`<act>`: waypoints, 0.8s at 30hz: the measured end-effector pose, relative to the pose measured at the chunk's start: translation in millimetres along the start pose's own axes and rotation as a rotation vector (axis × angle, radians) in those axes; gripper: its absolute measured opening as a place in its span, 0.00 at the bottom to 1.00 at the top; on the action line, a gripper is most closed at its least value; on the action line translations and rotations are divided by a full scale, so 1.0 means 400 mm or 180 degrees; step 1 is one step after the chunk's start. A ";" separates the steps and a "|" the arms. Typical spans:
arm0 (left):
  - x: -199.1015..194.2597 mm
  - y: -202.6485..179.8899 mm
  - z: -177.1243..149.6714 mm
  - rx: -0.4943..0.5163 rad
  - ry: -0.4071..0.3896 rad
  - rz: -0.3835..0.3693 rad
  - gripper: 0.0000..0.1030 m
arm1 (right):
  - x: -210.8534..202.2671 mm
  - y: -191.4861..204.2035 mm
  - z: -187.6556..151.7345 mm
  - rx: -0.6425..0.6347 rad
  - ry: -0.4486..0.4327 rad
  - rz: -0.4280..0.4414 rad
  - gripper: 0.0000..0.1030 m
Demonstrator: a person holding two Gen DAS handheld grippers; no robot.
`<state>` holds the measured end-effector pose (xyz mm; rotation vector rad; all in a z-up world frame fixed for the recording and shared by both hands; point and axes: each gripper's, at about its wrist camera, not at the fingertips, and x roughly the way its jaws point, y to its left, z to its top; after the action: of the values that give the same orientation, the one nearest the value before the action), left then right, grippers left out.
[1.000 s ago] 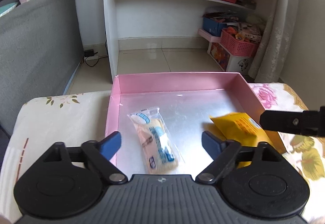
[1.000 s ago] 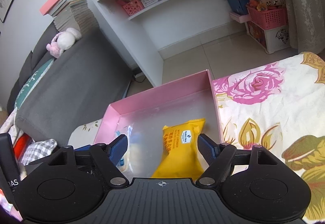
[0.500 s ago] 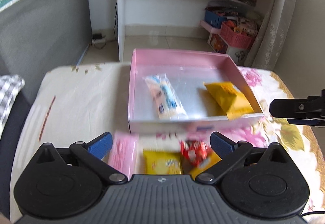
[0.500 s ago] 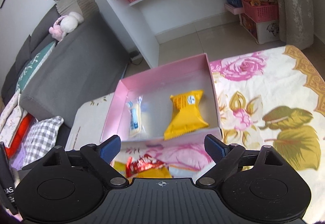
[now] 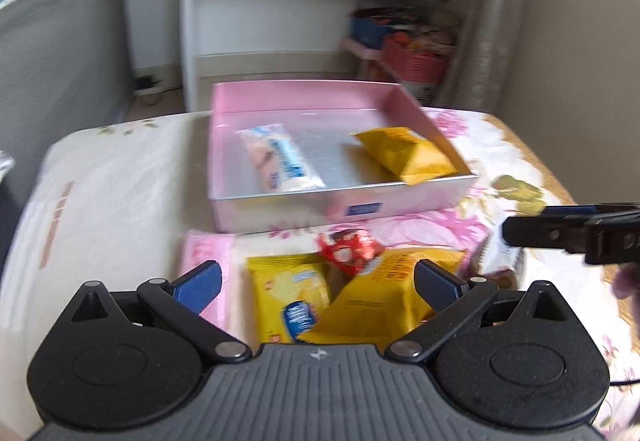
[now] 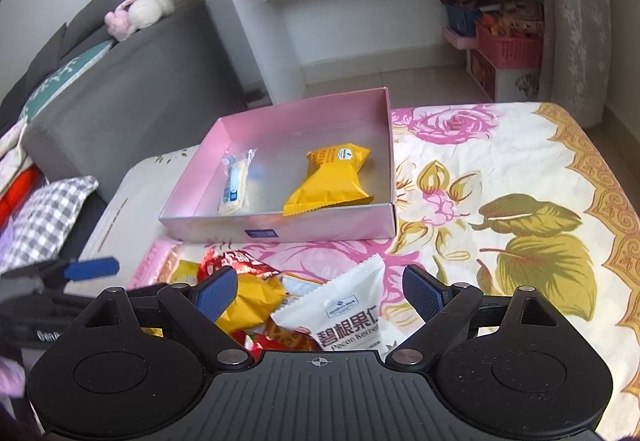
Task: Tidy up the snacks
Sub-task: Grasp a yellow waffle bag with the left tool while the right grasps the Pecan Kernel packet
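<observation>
Snacks (image 6: pixel 280 301) lying heaped on the flowered tabletop (image 6: pixel 500 169), just in front of the pink box (image 6: pixel 384 225). Left gripper (image 5: pixel 316 281) hovering over the heap, fingers (image 5: pixel 198 286) spread wide and grasping nothing, with a yellow cracker packet (image 5: pixel 290 293) and a larger yellow bag (image 5: pixel 384 297) showing between them, a red wrapper (image 5: pixel 348 247) just beyond, a pink packet (image 5: pixel 204 253) under the left finger. Right gripper (image 6: pixel 320 291) likewise released, fingers (image 6: pixel 422 295) splayed to either side of a white pecan-kernel packet (image 6: pixel 348 313), not touching it. Already lying inside the box: a clear-and-blue wrapped bar (image 6: pixel 236 185) toward the left wall and a yellow pouch (image 6: pixel 332 181) toward the right wall, well apart. Left-wrist view blurring.
</observation>
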<state>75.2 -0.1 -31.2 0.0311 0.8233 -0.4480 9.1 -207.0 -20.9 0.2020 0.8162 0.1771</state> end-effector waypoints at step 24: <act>0.080 -0.021 -0.015 0.0023 0.0464 -0.0826 0.55 | 0.062 -0.025 -0.064 -0.0482 0.0319 0.0101 0.89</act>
<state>86.7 -18.3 -56.9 -0.0374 0.9737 -0.6995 7.5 -208.1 -57.8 0.0638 0.8955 0.2798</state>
